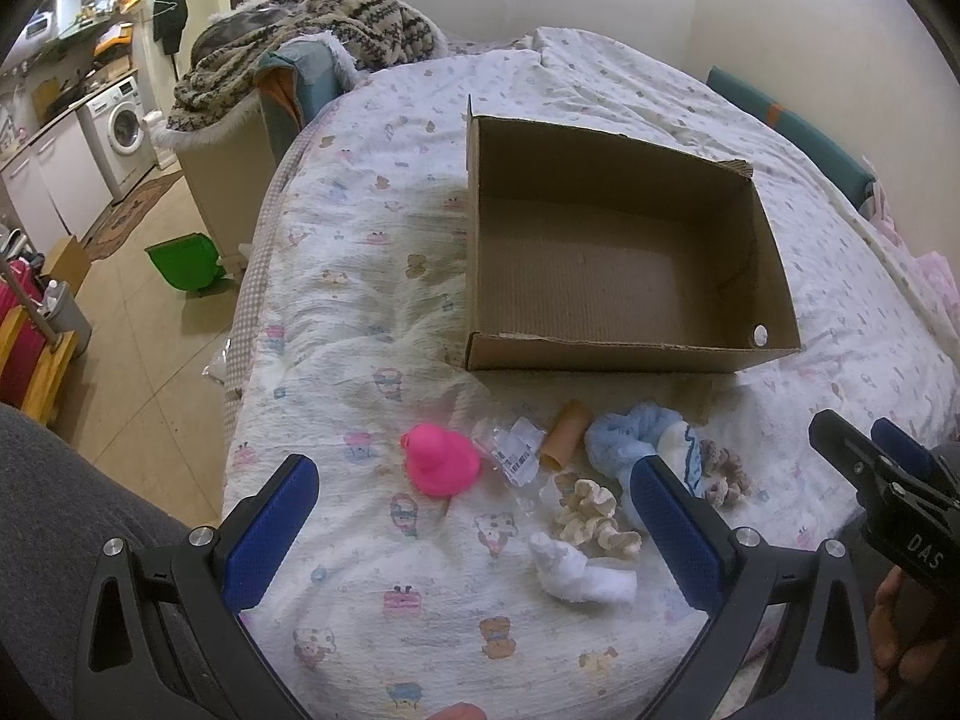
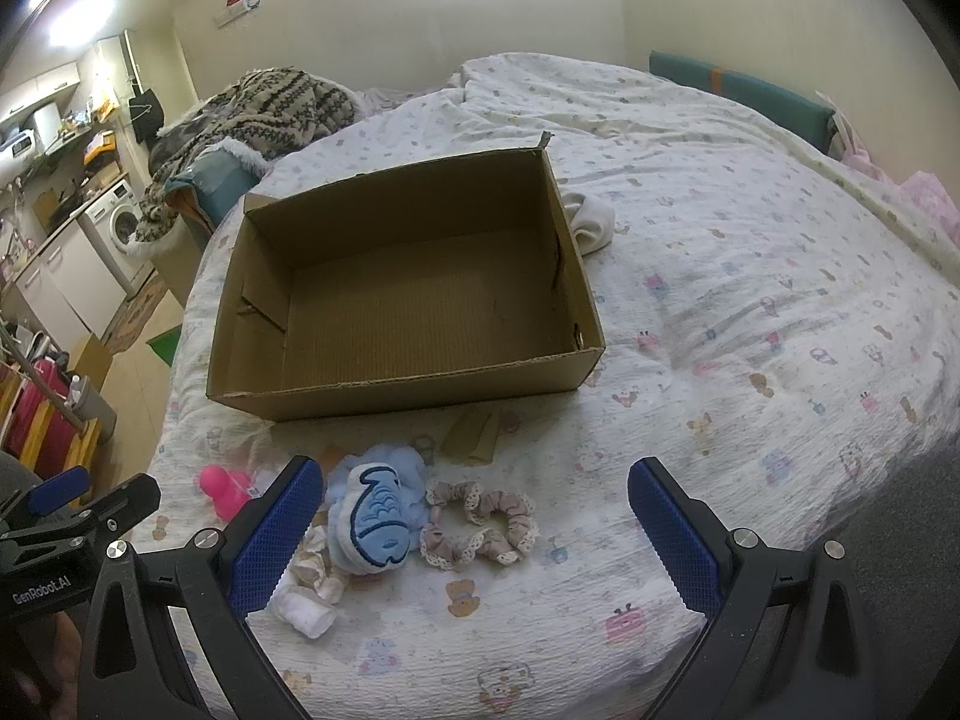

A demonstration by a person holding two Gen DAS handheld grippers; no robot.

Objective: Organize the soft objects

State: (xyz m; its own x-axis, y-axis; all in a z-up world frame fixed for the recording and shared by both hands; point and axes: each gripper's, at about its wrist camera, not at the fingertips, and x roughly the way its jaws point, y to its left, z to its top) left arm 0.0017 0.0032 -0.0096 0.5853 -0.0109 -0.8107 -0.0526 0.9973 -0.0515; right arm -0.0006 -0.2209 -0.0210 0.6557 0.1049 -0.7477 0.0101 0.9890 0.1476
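An open, empty cardboard box sits on the bed. In front of it lie a pink rubber duck, a crumpled clear wrapper, a cardboard tube, a blue plush toy, a mauve lace scrunchie, a cream scrunchie and a rolled white sock. My left gripper is open and empty, above the bed near the duck and cream scrunchie. My right gripper is open and empty, straddling the plush toy and mauve scrunchie.
The bed has a cartoon-print cover. A white cloth lies behind the box's right wall. A flat brown cardboard piece lies before the box. A patterned blanket is piled at the bed's far left. The floor with a green bin is to the left.
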